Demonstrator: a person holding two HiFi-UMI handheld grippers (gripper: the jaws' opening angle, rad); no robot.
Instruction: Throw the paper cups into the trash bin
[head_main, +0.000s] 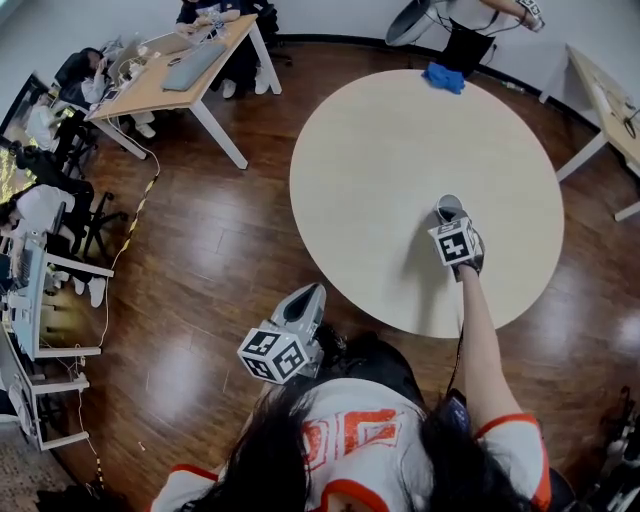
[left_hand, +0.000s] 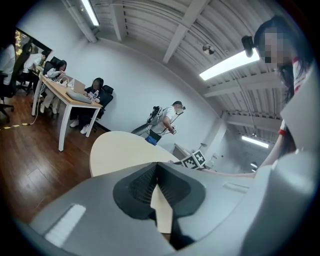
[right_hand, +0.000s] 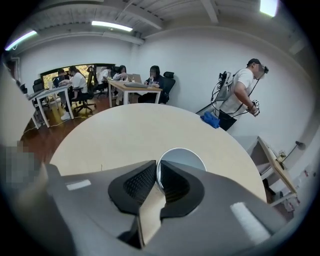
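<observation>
The right gripper (right_hand: 157, 167) is clamped on the wall of the paper cup (right_hand: 184, 158), one jaw inside the rim and one outside, and the cup stands upright on the round pale surface (head_main: 400, 150), toward 4 o'clock from its centre in the head view. The left gripper (left_hand: 157, 169) has its jaws together with nothing between them, held off the surface over the wooden floor (head_main: 210, 260) at about 7 o'clock. A blue cloth (head_main: 443, 76) lies at the surface's 12 o'clock edge.
</observation>
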